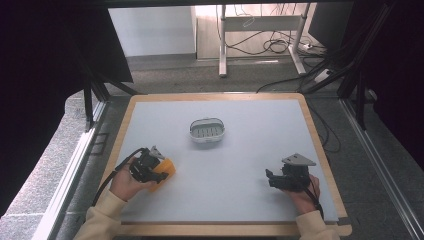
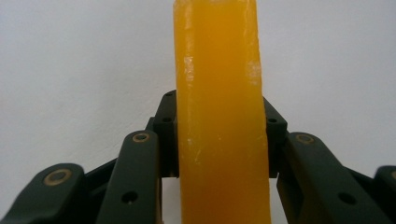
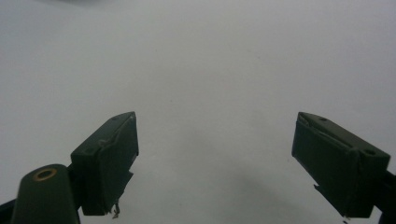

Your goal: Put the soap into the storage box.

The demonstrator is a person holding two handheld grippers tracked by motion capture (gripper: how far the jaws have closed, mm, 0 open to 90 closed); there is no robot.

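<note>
An orange bar of soap (image 1: 165,170) lies at the table's front left, and my left gripper (image 1: 159,171) is shut on it. In the left gripper view the orange soap bar (image 2: 219,116) stands up between the two black jaws, which press on its sides. A white soap dish (image 1: 207,131) with a slotted grey inside sits near the middle of the table, apart from both grippers. At the front right my right gripper (image 1: 270,179) rests in a hand. In its own view my right gripper (image 3: 215,163) is open, with only bare grey table between the jaws.
The grey table mat (image 1: 240,155) has a wooden rim (image 1: 320,145). Beyond the far edge are desk legs and cables (image 1: 265,45) on the floor. A metal rail (image 1: 75,165) runs along the left side.
</note>
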